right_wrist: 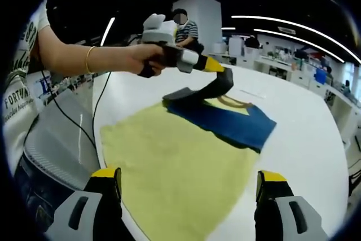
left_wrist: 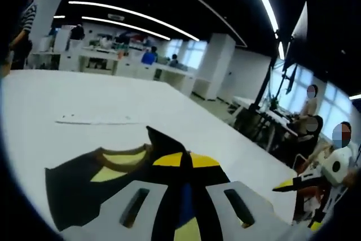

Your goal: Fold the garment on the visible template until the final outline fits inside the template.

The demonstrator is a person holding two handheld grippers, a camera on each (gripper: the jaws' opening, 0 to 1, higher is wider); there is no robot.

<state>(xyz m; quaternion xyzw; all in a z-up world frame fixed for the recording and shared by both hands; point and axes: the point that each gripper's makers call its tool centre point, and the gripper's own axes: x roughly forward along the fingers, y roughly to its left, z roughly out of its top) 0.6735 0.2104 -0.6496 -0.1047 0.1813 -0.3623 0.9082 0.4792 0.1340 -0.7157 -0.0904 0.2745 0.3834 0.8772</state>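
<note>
Shirt [right_wrist: 186, 162] lies flat on the white tabletop [right_wrist: 304, 156], yellow body toward the right gripper, blue upper part [right_wrist: 225, 119] with the collar at the far end. Left gripper [right_wrist: 223, 74], held in a hand [right_wrist: 149, 60], has its fingers pinching a dark fold of the shirt lifted off the tabletop. Right gripper [right_wrist: 189, 187] hovers at the near hem, fingers spread wide, holding nothing.

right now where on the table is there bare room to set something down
Free: the white table right of the yellow shirt, out to its far edge, and the stretch beyond the collar up to a thin white strip. Crowded: the near-left side, where the left tongs pinch a lifted sleeve and a cable trails.
</note>
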